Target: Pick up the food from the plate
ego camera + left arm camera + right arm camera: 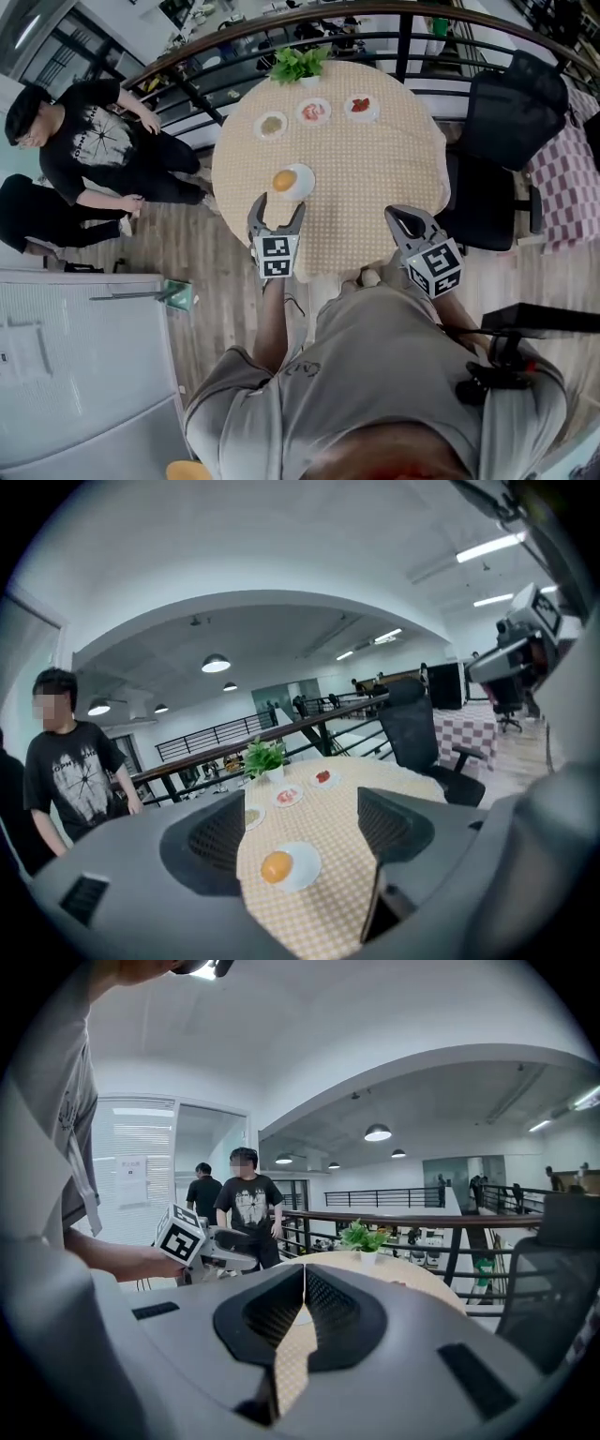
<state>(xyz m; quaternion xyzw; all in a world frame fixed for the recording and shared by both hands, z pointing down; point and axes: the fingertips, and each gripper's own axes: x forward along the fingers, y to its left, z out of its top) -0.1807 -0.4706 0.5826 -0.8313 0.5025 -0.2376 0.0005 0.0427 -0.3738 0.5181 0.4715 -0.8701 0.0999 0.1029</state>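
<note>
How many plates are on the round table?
4. The near plate holds orange food, just ahead of the left gripper. Three small plates line the far edge by the plant: left plate, middle plate, right plate. None seems hidden.

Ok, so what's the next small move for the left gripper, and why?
Probably ease the left gripper forward and a little down until its open jaws straddle the orange food on the plate. The jaws stand wide apart with nothing between them, aimed at the plate but short of it, so closing now would likely catch nothing.
</note>
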